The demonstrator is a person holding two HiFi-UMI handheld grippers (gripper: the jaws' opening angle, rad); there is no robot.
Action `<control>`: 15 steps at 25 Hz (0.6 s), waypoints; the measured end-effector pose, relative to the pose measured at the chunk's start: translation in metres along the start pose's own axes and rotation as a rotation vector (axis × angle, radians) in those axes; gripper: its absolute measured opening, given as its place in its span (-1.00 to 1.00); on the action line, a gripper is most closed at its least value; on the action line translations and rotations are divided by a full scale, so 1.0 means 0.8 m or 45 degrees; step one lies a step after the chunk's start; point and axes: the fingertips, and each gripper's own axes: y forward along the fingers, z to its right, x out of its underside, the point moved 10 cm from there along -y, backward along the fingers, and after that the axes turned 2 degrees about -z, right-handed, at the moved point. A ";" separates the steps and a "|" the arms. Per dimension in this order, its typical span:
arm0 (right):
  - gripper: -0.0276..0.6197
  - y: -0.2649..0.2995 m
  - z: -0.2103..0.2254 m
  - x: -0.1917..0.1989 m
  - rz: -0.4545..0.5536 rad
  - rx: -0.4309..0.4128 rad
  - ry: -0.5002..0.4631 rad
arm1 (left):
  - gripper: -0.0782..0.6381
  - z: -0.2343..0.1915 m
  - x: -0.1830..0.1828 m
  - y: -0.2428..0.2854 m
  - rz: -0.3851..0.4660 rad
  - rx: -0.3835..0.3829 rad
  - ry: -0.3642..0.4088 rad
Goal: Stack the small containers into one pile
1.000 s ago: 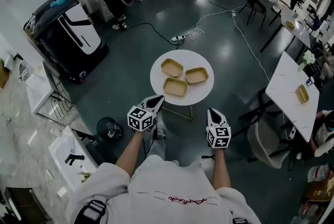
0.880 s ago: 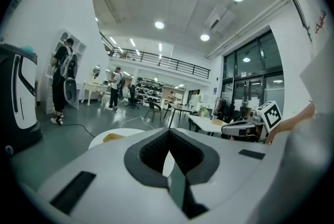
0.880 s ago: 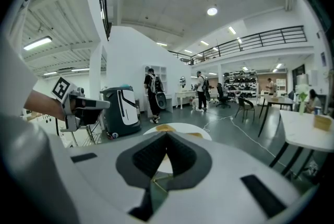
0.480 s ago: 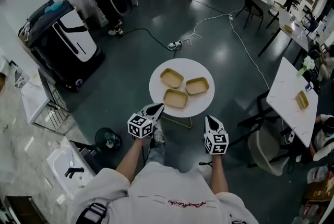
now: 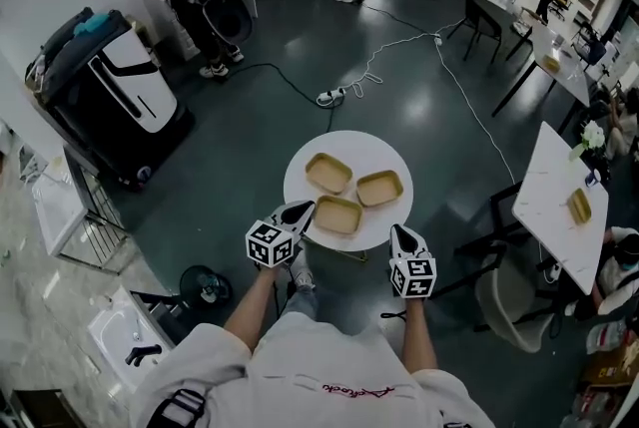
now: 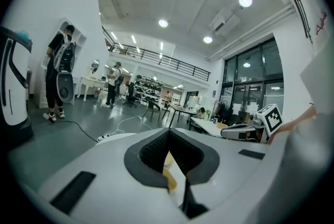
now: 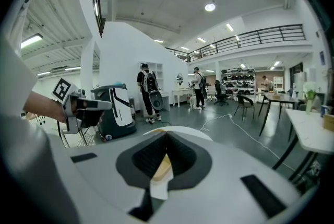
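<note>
- So far nothing is stacked: three shallow tan rectangular containers with rounded corners lie singly, open side up and empty, on the round white table. As I judge it, all of the piling is left to do.
- At the table's near-left edge hovers the left gripper, its jaws brought together with nothing between them. Its own view shows only a sliver of tan past the tips.
- Toward the far-left edge lies the far-left container, turned a little askew, with a raised rim all round.
- By the near edge sits the near container, just beside the left gripper's tips and close to the other two. Whether their rims touch I cannot tell.
- Toward the right edge lies the right-hand container, alike in shape and colour, so the three should nest.
- Just off the near-right edge hangs the right gripper, its jaws fully closed and empty, pointing at the table.
</note>
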 end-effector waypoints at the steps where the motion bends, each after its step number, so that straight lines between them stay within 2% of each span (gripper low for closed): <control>1: -0.85 0.008 0.001 -0.005 -0.001 0.003 0.000 | -0.75 -0.007 -0.005 0.006 0.000 0.006 -0.001; 15: -0.85 0.120 -0.011 -0.076 -0.010 0.052 -0.015 | -0.75 -0.129 -0.071 0.054 0.006 0.068 0.004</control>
